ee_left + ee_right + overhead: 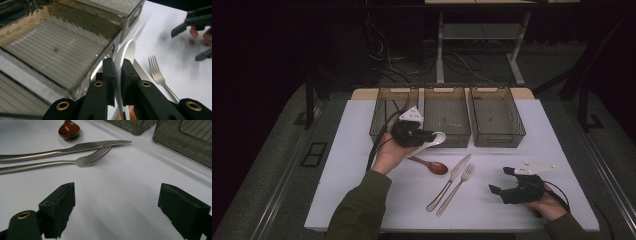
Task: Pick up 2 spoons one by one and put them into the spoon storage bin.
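White surface (362,150) carries three bins, and just before the middle bin (447,122) the left gripper (432,137) clamps a white spoon (126,57), while the right gripper (504,181) gapes empty near the fork (457,186).

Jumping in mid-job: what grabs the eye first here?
The left gripper pinches a white spoon at the middle bin's front edge. On the white table lie a wooden spoon, knife and fork. The right gripper rests open, lower right.

white spoon (126,53), brown wooden spoon (435,167), silver fork (456,186), ribbed grey bins (447,120).
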Tool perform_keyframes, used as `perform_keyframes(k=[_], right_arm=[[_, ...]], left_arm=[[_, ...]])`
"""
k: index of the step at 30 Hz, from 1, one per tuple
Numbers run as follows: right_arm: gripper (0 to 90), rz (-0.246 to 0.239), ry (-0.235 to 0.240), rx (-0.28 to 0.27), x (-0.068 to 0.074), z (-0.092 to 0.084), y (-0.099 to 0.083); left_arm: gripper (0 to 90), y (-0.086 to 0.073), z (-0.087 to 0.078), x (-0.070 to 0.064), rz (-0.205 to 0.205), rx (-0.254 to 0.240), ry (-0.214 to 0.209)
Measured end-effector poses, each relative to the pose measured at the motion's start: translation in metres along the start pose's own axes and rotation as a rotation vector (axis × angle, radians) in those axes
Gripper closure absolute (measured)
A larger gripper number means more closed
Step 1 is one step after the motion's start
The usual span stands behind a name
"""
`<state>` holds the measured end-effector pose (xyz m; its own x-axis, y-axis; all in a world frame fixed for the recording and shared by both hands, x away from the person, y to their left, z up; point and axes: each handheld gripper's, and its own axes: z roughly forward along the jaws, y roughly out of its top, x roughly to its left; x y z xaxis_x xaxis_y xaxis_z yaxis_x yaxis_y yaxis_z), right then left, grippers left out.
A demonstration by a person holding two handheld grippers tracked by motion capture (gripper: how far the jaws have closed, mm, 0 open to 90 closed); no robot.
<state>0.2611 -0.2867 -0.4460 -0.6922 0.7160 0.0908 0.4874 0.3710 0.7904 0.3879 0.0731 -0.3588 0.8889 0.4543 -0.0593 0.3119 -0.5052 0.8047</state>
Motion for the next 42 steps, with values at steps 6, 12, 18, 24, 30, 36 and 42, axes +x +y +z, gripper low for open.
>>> perform_keyframes(k=[6,12,18,24,30,36,42], right_arm=[[13.9,0.0,0.002,-0.002,0.0,0.0,0.0],[13.9,0.002,0.004,-0.002,0.0,0.0,0.0],[13.9,0.002,0.006,-0.002,0.0,0.0,0.0],[13.9,0.006,0.01,-0.001,0.0,0.0,-0.001],[14.0,0.003,0.009,-0.009,-0.001,-0.001,-0.001],[13.9,0.008,0.014,-0.012,-0.001,-0.002,-0.001],[13.9,0.008,0.009,-0.009,-0.001,-0.003,-0.001]], left_arm=[[83.4,0.017,0.011,0.01,-0.018,-0.016,0.024],[83.4,0.036,0.022,0.02,-0.028,-0.016,0.062],[83.4,0.05,0.036,0.03,-0.022,-0.019,0.101],[83.4,0.057,0.052,0.037,-0.043,-0.035,0.134],[83.4,0.051,0.073,0.038,-0.057,0.001,0.146],[82.3,0.043,0.086,0.039,-0.081,0.034,0.127],[62.4,0.041,0.084,0.04,-0.07,0.012,0.117]])
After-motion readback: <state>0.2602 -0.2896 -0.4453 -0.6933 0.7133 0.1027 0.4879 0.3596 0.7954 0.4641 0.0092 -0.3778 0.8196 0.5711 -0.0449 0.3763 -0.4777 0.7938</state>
